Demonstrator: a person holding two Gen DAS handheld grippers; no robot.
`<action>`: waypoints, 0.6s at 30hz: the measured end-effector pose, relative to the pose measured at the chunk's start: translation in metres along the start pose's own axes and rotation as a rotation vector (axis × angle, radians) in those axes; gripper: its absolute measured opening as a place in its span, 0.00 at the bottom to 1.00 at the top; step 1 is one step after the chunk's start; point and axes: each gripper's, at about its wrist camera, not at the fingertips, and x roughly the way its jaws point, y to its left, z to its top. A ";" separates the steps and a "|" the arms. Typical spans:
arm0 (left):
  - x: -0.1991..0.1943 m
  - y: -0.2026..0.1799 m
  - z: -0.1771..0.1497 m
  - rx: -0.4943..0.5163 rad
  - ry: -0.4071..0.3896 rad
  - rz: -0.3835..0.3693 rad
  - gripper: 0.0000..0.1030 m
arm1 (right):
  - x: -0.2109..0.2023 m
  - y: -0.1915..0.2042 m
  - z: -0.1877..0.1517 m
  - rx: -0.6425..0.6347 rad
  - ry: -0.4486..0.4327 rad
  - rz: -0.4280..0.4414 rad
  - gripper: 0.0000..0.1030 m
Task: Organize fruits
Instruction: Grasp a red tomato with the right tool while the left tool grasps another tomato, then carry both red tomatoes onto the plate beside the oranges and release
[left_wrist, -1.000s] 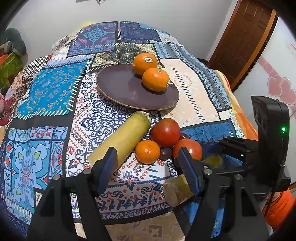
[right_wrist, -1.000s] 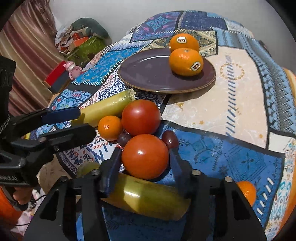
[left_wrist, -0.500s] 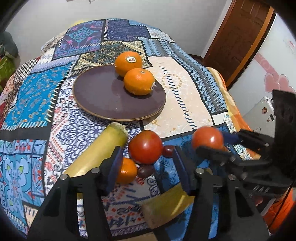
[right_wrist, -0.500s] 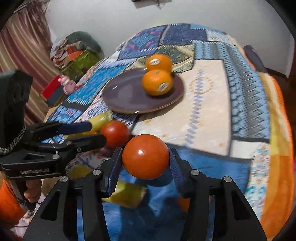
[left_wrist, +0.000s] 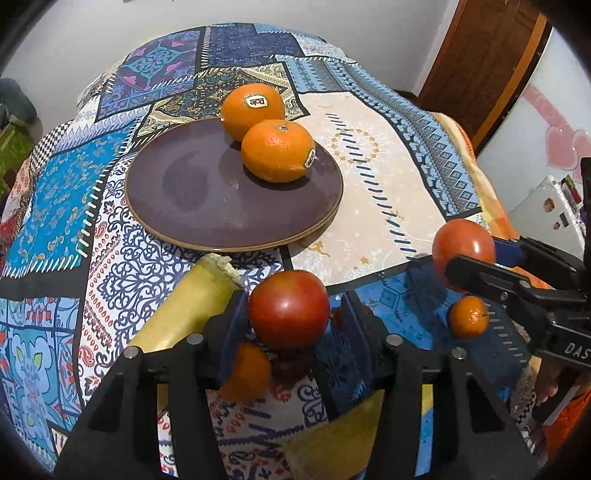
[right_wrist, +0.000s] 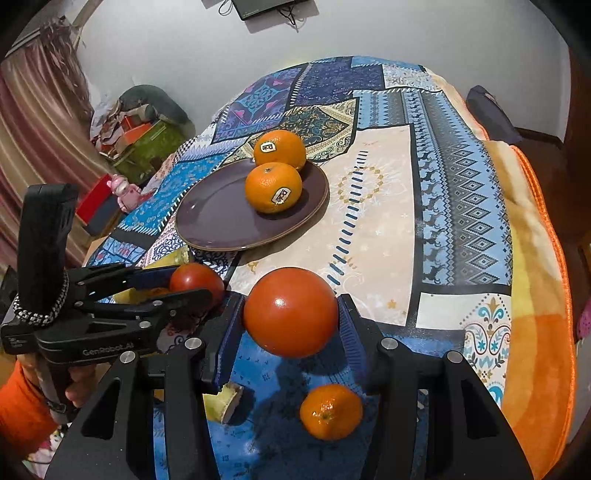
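While two oranges (left_wrist: 277, 149) already sit on the plate (left_wrist: 192, 192) ahead, each hand-held gripper (left_wrist: 291, 314) (right_wrist: 291, 317) pinches a tomato (left_wrist: 289, 308) (right_wrist: 290, 312); small oranges (right_wrist: 330, 411) remain below

My black claws (left_wrist: 291, 317) frame red tomatoes (left_wrist: 289, 308); far off, two bright oranges (left_wrist: 277, 150) rest on a dull purple plate (left_wrist: 192, 192) over blue patchwork cloth (left_wrist: 51, 192).

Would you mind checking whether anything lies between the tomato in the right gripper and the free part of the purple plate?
Nothing visible does. The tomato in the right gripper hangs above bare cloth, which runs unbroken to the plate. Its two oranges fill only the far side.
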 end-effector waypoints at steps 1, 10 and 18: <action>0.002 -0.001 0.001 0.001 0.005 0.005 0.50 | 0.000 0.000 0.000 0.002 0.000 0.003 0.46; -0.004 0.008 -0.002 -0.051 -0.002 -0.024 0.44 | -0.004 0.003 0.007 -0.003 -0.021 0.006 0.46; -0.040 0.014 0.003 -0.048 -0.081 -0.042 0.44 | -0.008 0.016 0.026 -0.025 -0.064 0.004 0.46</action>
